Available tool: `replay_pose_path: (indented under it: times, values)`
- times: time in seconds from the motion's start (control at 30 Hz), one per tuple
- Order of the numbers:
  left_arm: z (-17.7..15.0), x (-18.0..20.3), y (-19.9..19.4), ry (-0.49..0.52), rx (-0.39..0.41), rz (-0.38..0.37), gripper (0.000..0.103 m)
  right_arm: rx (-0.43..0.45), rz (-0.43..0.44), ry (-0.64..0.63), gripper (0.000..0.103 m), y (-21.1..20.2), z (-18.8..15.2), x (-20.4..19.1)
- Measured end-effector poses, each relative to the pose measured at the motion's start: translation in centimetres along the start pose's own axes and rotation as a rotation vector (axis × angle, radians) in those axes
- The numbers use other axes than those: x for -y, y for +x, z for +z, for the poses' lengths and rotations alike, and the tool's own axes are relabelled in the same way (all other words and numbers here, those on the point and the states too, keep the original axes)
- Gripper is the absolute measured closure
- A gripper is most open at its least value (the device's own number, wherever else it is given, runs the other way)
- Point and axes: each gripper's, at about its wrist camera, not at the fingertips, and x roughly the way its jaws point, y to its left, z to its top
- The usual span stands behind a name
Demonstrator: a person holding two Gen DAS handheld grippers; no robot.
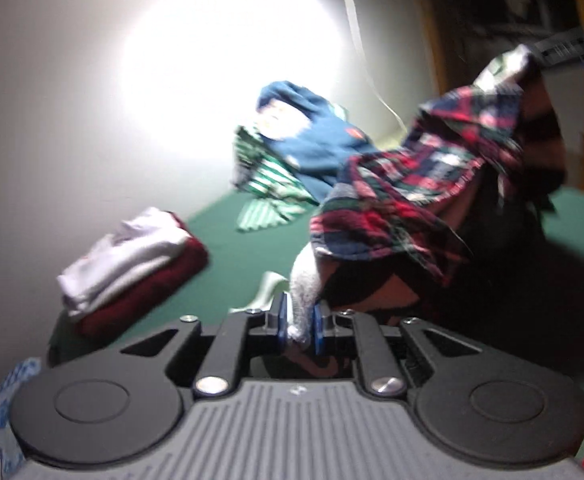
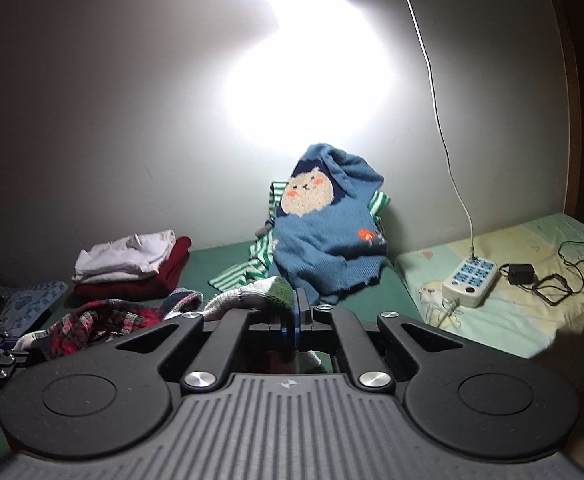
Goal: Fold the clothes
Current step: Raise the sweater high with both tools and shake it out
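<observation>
On green bedsheet [image 2: 219,258], folded clothes stack [image 2: 131,270]

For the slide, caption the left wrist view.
Left gripper shut on the plaid garment's pale cuff, lifting it over the green bed.

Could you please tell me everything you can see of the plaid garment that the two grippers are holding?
The plaid garment looks like soft flannel, checked in red, navy, green and white, with pale ribbed cuffs. It hangs crumpled and unfolded above the green surface, stretched between both grippers: the left gripper pinches one whitish cuff, and the right gripper is shut on a cuff with a green band.
</observation>
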Motion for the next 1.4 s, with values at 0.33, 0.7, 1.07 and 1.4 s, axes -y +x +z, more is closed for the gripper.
replay_pose_path:
  times: [0.33,0.7,1.07,1.4]
  values:
    - [6.6,-4.3,-10.5,-0.195,0.283,0.172,0.089,0.199,0.212,0.01,0.101,-3.4,6.6,-1.9]
    - [11.5,-7.0,-17.7,-0.298,0.445,0.233,0.089,0.321,0.391,-0.047,0.101,-6.0,12.7,-3.7]
    - [18.4,-9.2,-21.1,-0.26,0.552,0.385,0.088,0.382,0.503,-0.044,0.101,-6.3,17.2,-4.3]
    - [22.7,-15.5,-9.7,-0.27,0.383,0.474,0.088,0.347,0.436,-0.105,0.101,2.5,20.6,-6.0]
